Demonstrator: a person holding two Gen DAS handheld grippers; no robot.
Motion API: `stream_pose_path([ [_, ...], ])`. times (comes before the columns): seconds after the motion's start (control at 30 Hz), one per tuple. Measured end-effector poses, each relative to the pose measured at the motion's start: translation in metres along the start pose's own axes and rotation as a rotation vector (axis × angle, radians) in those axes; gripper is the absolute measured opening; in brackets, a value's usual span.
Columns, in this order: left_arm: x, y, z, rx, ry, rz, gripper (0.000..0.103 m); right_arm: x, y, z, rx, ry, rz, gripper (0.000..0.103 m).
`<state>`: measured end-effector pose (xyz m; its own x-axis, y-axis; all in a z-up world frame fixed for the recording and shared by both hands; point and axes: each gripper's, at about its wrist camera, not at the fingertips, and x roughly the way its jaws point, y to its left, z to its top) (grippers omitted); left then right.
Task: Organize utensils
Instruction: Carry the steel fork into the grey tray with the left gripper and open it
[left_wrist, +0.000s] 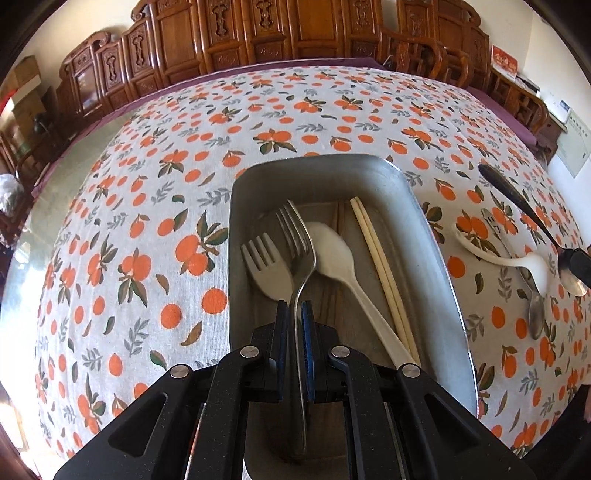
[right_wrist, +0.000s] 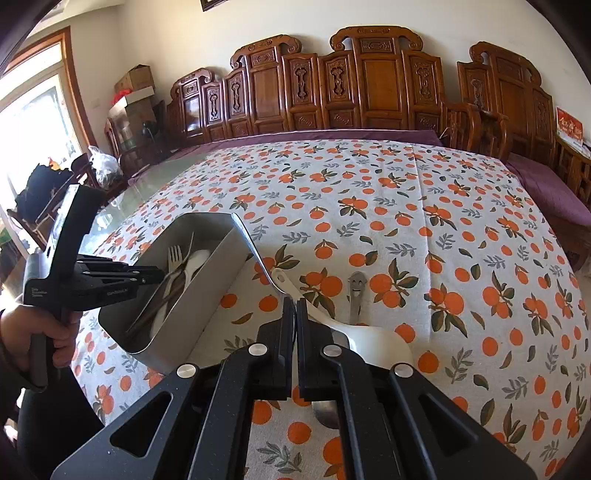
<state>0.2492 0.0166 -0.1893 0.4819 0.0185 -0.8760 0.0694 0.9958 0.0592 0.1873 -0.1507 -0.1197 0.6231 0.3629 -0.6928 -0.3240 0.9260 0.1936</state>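
My left gripper is shut on the handle of a metal fork, held over the metal tray with its tines pointing away. In the tray lie a white plastic fork, a white spoon and pale chopsticks. My right gripper is shut on the neck of a metal spoon, just right of the tray. The same spoon shows at the right edge of the left wrist view. Below it on the cloth lie a white spoon and a small smiley-handled metal spoon.
An orange-print tablecloth covers the table. Carved wooden chairs line its far side. A person's hand holds the left gripper at the left. Boxes and bags stand by the window at far left.
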Motion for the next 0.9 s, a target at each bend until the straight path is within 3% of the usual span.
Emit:
stream_pose_path([
  [0.57, -0.082, 0.020, -0.013, 0.009, -0.117, -0.049, 0.006, -0.013, 0.048, 0.007, -0.029, -0.009, 0.004, 0.003],
  [0.9, -0.123, 0.047, -0.025, 0.007, -0.185, -0.065, 0.008, 0.014, 0.097, 0.017, -0.050, 0.043, -0.010, 0.003],
])
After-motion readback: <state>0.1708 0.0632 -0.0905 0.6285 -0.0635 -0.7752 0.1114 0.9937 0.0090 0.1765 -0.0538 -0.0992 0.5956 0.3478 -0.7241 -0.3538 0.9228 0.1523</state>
